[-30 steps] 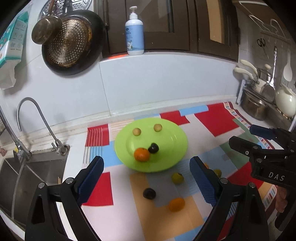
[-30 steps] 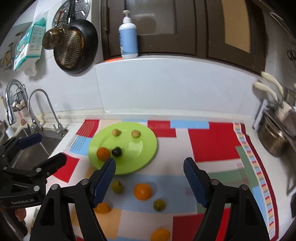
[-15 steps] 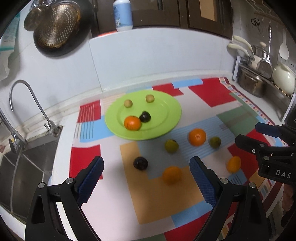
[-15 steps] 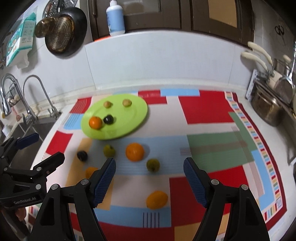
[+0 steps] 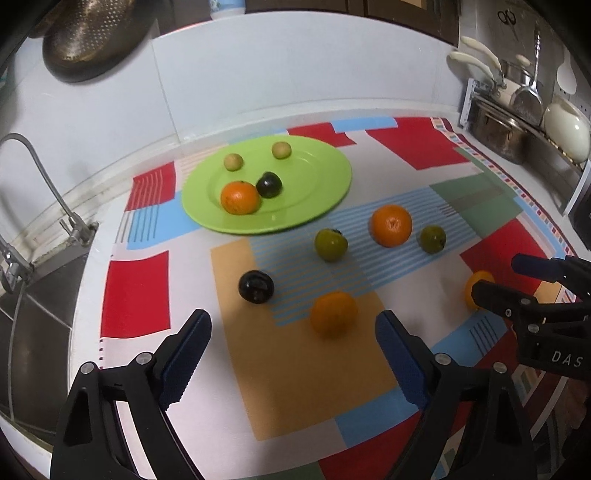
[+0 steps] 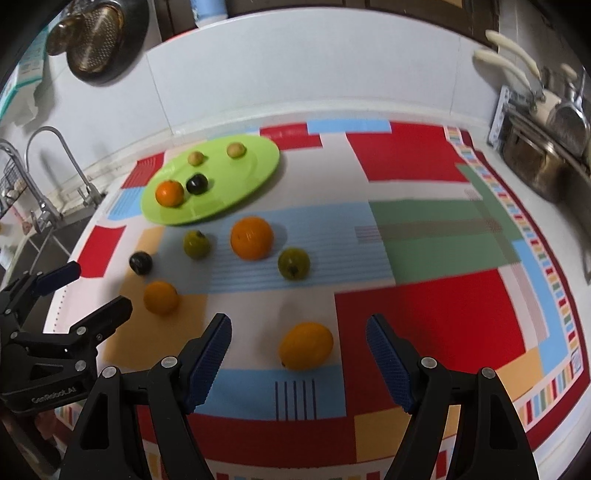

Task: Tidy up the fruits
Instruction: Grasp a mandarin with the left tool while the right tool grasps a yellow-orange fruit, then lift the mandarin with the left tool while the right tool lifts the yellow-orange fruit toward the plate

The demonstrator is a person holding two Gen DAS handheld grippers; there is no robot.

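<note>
Fruit sits part sorted: four pieces on the green plate (image 5: 314, 206), six loose on the tabletop (image 6: 424, 302); both tongs gape, released; I'd settle the right tongs (image 6: 298, 363) squarely around the yellow lemon (image 6: 306, 345) at twelve o'clock, squeezing gently lest it roll; left tongs (image 5: 293, 363) wait by the small orange (image 5: 333, 314).

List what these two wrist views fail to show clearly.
- Yellow fruit, left wrist view: mostly hidden behind the right gripper.
- Pump bottle, both views: top cut off by the frame edge.
- Orange nearest the left gripper, left wrist view: blurred, so its surface detail is lost.
- Sink basin, left wrist view: cut off by the frame edge.
</note>
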